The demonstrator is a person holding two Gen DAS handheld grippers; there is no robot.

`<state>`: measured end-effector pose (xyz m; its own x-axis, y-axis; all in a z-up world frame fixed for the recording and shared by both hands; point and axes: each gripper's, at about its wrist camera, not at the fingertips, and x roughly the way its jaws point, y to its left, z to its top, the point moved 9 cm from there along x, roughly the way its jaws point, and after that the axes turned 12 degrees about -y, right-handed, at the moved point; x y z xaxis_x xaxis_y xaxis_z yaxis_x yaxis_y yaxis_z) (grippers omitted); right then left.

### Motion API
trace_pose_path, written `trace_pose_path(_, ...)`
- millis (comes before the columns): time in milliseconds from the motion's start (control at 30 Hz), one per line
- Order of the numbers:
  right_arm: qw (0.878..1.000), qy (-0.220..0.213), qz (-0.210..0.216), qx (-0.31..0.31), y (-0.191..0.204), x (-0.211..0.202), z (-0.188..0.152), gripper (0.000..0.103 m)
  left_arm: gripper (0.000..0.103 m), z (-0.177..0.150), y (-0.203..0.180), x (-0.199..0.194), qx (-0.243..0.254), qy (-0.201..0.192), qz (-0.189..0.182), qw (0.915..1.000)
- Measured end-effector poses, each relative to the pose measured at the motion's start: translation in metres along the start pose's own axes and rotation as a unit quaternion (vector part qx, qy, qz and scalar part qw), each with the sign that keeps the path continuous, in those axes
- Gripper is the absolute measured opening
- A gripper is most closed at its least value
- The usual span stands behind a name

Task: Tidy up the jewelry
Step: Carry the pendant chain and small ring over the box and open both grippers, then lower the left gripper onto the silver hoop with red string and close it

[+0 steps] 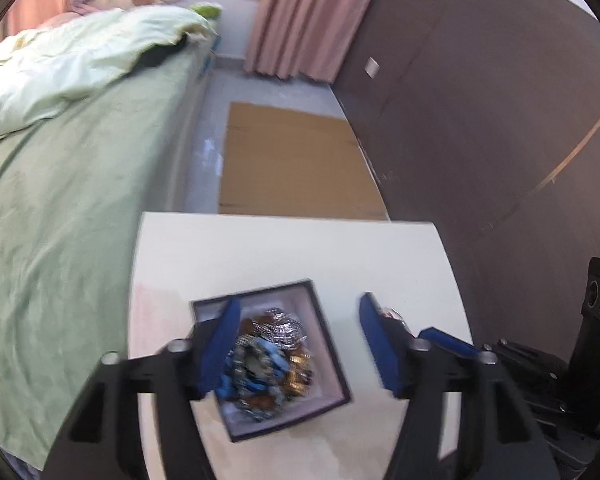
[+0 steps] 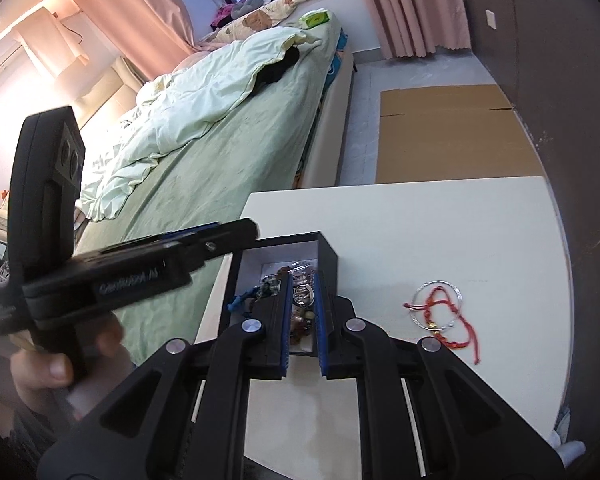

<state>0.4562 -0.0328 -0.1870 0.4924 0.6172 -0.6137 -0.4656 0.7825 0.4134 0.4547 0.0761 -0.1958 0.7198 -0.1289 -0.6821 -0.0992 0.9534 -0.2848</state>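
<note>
Jewelry [image 1: 266,360] lies heaped and blurred in a box [image 1: 326,328] on the table [image 1: 284,248]. Left gripper [image 1: 298,344] gapes wide, empty; right gripper [image 2: 303,322] stands nearly closed, holding nothing visible.

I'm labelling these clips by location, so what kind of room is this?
Most likely a home bedroom: a bed with a rumpled pale green duvet, pink curtains, and a small white table beside the bed.
</note>
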Motion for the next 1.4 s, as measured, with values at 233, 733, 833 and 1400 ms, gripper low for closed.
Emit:
trace_pose_path(233, 1.0, 0.023, 0.013, 0.008, 0.014, 0.03, -0.008, 0.012, 0.061, -0.013, 0.037, -0.009, -0.038, 0.003, 0.011, 0.9992)
trace_pose_path(733, 0.999, 0.012, 0.012, 0.049, 0.003, 0.047, -0.003, 0.08, 0.078, -0.02, 0.07, -0.04, -0.07, -0.022, 0.028, 0.997)
trace_pose_path(833, 0.998, 0.003, -0.003, 0.061, -0.015, 0.031, -0.005, 0.08, 0.078, -0.02, 0.059, -0.043, -0.067, -0.025, 0.019, 0.9972)
trace_pose_path(1400, 0.991, -0.059, -0.078, 0.096, -0.096, -0.065, -0.023, 0.078, 0.062, -0.039, -0.044, -0.029, -0.027, -0.005, -0.06, 0.9978)
